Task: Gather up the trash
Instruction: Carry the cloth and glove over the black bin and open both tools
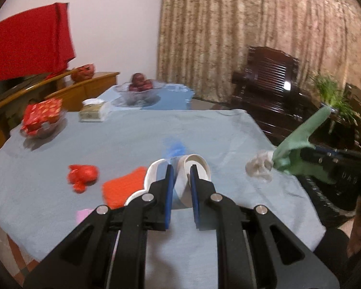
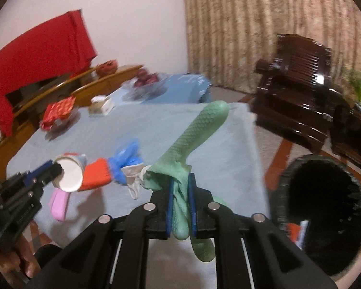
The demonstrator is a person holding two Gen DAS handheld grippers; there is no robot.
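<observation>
Writing legible nowhere: print on the tissue box (image 1: 92,112) and red packets (image 1: 42,115) is too blurred to read. Left gripper (image 1: 181,172) is clamped on a white paper cup (image 1: 192,168), pinching its wall above the blue-covered table (image 1: 132,132). Right gripper (image 2: 180,183) is clamped on a green scaled glove (image 2: 197,132), held near the black bin (image 2: 320,214). Red, orange, blue and white scraps lie on the table.

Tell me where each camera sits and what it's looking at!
Left wrist: on the left claw, facing across the blue table; it grips a paper cup.
Right wrist: on the right claw, facing the table and black bin; it grips a green glove; a hand shows.
Both share the table, cup, glove.
</observation>
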